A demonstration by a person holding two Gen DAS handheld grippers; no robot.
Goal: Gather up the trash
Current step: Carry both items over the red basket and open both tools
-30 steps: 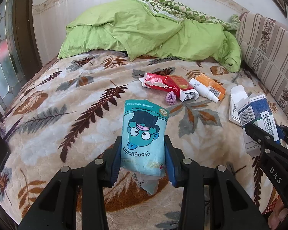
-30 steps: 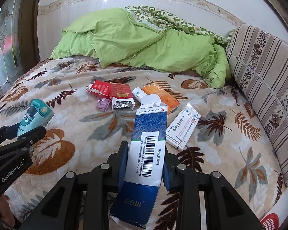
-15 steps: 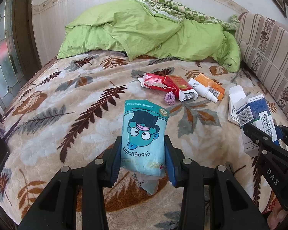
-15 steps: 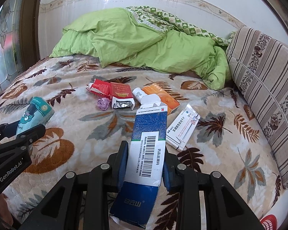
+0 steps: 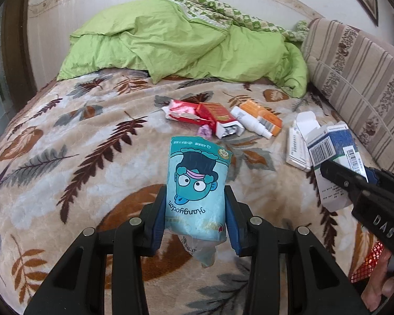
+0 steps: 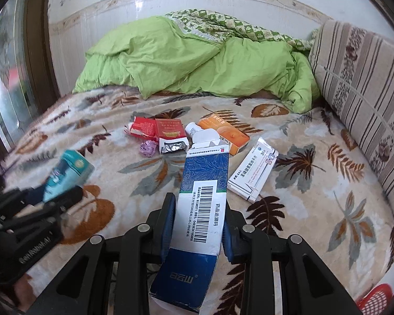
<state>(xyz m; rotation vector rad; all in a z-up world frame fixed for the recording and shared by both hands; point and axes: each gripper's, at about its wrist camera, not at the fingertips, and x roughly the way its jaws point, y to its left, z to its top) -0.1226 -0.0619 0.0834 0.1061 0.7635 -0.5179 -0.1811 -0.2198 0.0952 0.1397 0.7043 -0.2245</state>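
Note:
My left gripper (image 5: 195, 204) is shut on a teal cartoon snack pouch (image 5: 197, 183), held above the leaf-patterned blanket (image 5: 65, 157). My right gripper (image 6: 199, 215) is shut on a blue and white medicine carton (image 6: 202, 202) with a barcode; the same carton (image 5: 333, 152) shows at the right of the left wrist view. On the bed beyond lie red packets (image 6: 160, 130), a purple crumpled wad (image 6: 148, 149), a white bottle (image 5: 250, 123), an orange box (image 6: 226, 131) and a white medicine box (image 6: 254, 169).
A green duvet (image 6: 197, 57) is heaped at the head of the bed. A striped cushion (image 6: 365, 78) runs along the right side. A red mesh basket (image 6: 373, 299) peeks in at the lower right. A dark frame and window stand at the left.
Both grippers keep their grip. The views have tilted a little, so the bed items sit slightly shifted in the frames; nothing on the bed has moved.

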